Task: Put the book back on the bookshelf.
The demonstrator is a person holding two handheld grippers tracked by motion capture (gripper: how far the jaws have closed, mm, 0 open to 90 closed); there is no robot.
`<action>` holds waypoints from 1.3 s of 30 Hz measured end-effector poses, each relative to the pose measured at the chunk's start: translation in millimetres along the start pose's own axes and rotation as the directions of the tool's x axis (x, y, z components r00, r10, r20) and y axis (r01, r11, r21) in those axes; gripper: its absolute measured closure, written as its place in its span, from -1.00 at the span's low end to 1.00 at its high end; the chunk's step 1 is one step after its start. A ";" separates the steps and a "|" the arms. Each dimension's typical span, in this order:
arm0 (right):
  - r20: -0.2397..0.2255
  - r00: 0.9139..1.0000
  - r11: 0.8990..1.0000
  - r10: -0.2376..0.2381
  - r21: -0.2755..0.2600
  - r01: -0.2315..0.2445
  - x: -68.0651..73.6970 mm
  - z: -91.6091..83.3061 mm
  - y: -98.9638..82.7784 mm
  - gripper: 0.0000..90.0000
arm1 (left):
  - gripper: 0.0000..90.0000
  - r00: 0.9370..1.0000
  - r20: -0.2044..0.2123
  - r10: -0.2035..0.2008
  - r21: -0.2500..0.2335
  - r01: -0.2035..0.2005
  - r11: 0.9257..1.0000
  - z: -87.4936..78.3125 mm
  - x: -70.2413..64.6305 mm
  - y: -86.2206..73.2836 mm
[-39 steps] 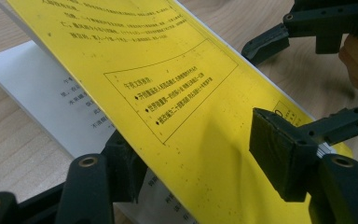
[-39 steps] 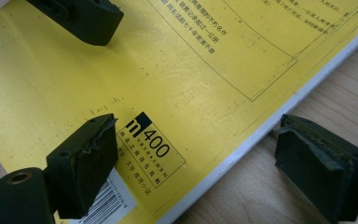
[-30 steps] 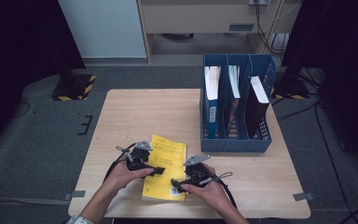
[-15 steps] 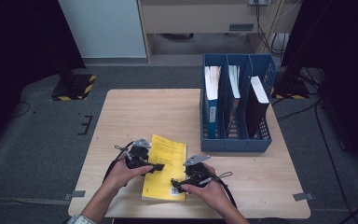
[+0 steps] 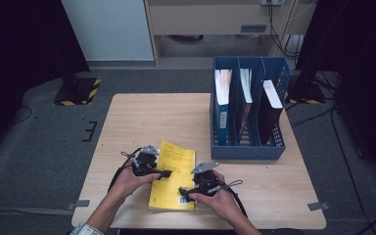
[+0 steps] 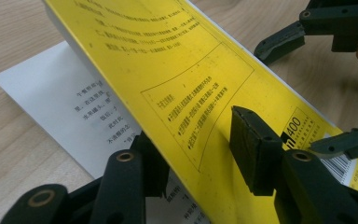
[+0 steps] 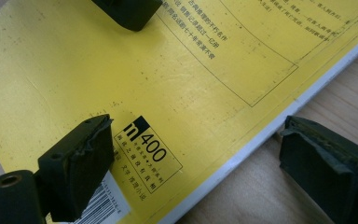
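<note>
A yellow paperback (image 5: 174, 171) lies near the table's front edge. My left gripper (image 5: 164, 174) is at its left side. In the left gripper view the yellow cover (image 6: 168, 60) is lifted off a white page (image 6: 65, 102). It slants between the jaws of my left gripper (image 6: 198, 140), one under it and one over it. These jaws have just been closing, and a gap still shows. My right gripper (image 5: 183, 192) is at the book's lower right corner. It stands open (image 7: 200, 140), one pad (image 7: 81, 158) over the cover by the barcode, the other (image 7: 321, 163) over bare wood.
A blue file rack (image 5: 247, 152) with three slots holding folders and books stands at the back right of the wooden table (image 5: 152, 117). My hands sit close to the table's front edge. Grey floor lies around the table.
</note>
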State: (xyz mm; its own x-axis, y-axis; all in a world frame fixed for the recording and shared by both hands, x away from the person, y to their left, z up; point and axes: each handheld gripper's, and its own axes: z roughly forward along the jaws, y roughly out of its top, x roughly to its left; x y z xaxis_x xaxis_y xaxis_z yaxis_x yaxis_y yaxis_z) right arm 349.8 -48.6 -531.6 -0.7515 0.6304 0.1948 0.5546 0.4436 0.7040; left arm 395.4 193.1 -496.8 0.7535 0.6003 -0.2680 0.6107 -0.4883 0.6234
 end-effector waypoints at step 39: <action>0.022 0.999 1.000 0.027 0.011 -0.027 -10.2 21.1 25.0 -0.80 | 0.67 1.000 0.008 -0.009 -0.036 0.009 0.999 -9.4 24.2 8.3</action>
State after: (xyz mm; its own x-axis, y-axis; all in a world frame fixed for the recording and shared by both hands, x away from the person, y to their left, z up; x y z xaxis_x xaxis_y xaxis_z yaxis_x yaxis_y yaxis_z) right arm 378.9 -30.5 -530.4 -0.7285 0.6557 0.1986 0.5786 0.4336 0.6908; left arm 416.4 209.5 -491.3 0.7500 0.5996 -0.2793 0.6083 -0.4594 0.6473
